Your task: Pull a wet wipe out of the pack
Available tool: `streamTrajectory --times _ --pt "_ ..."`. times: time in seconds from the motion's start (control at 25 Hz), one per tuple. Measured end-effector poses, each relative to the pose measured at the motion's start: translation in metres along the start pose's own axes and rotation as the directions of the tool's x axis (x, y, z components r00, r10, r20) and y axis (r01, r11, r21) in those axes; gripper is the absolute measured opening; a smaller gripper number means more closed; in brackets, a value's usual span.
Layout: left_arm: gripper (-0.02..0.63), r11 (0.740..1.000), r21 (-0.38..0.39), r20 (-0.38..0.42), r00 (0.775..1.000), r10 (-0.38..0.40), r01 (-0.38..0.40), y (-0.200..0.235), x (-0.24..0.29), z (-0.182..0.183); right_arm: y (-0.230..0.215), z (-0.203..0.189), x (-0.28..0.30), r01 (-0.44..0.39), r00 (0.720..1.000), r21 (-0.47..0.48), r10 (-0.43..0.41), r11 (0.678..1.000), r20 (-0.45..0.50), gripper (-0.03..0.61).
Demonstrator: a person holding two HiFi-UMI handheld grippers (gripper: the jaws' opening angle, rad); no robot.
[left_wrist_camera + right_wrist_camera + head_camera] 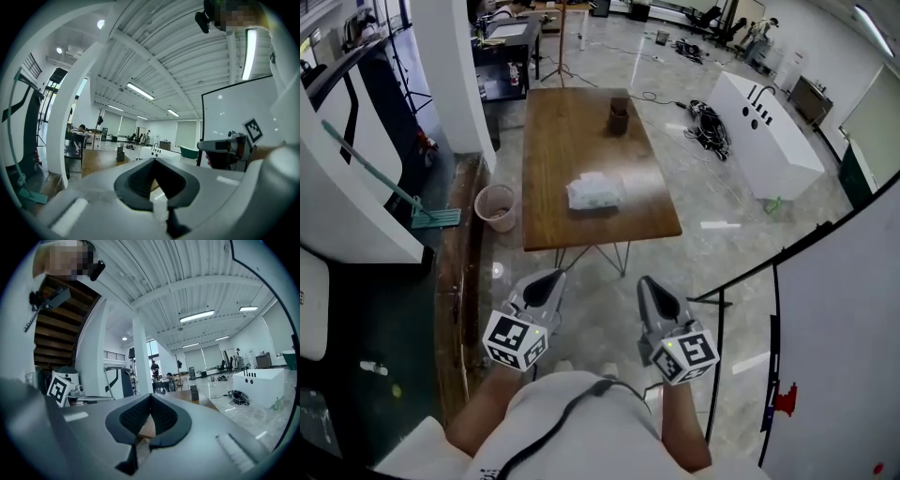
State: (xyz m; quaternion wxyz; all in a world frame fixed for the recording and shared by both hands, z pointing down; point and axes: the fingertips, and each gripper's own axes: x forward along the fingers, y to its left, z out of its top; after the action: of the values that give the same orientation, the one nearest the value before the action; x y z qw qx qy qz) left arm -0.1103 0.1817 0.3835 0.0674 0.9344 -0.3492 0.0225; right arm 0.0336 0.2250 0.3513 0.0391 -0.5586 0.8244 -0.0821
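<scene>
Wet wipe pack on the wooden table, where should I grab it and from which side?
The wet wipe pack lies flat on the table, longer left to right, so probably pinch one short end from above, coming in from the near edge. That leaves the top free for pulling a wipe; its opening is too small to make out here.

— What sits on the floor left of the wooden table (591,141)?
— A pink bucket (495,207), with a green mop (436,218) further left.
— And to the right?
— A white cabinet (769,136), and a black cable tangle (710,127) between the two. A dark holder (619,116) stands at the table's far end.
</scene>
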Motion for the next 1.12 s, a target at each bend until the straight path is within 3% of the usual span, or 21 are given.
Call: streamTrajectory --times 0.6,1.12 --pt "0.003 0.998 -0.036 -0.004 0.998 -0.06 0.059 0.019 -0.026 -0.008 0.026 -0.015 0.008 0.013 1.0 0.012 -0.013 1.0 -0.02 0.009" --pt "0.005 0.999 -0.036 -0.004 1.0 0.009 -0.009 0.053 -0.021 -0.009 0.023 -0.01 0.052 -0.043 0.999 0.025 0.043 0.999 0.01 0.008"
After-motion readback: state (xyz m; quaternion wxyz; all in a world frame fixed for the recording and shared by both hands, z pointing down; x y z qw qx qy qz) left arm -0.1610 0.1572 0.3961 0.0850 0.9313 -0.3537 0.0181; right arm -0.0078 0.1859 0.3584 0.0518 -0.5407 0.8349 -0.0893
